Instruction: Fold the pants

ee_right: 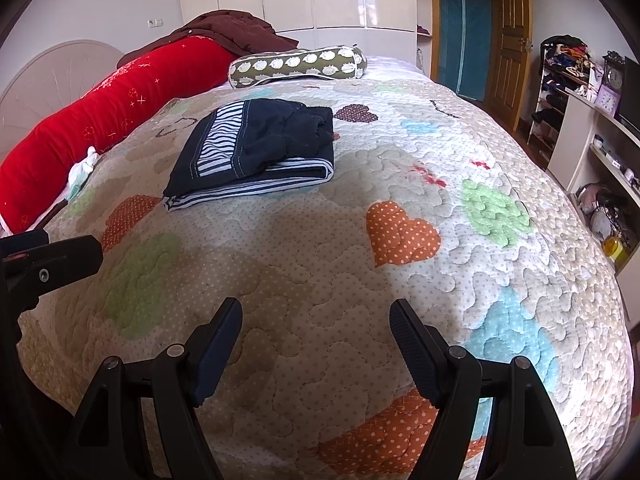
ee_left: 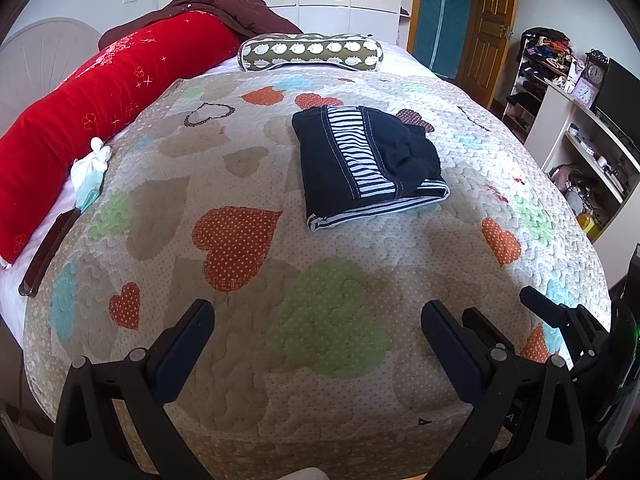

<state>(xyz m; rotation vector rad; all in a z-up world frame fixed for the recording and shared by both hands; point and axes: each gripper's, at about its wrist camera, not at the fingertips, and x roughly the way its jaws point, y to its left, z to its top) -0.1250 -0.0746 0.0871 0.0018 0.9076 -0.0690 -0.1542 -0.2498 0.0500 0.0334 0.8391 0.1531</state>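
Pants (ee_left: 366, 164) are sitting folded in a compact dark-blue bundle with a striped band, out in the middle of the heart-print quilt (ee_left: 240, 360), well beyond both tongs. I've got the left gripper (ee_left: 318, 338) and the right gripper (ee_right: 316, 340) both spread wide with nothing between them, hovering over bare quilt at the near edge of the bed.

Looks basically done to me. The risk now is going back in: the top layer looks bunched on the far right corner, and snagging that lump would probably drag the stack open or slide it on the quilt.

Left view shows a dark flat thing (ee_left: 48, 256) at the left bed edge by the red bolster (ee_left: 100, 116); right view mostly loses it but shows the bundle's layered near edge better.
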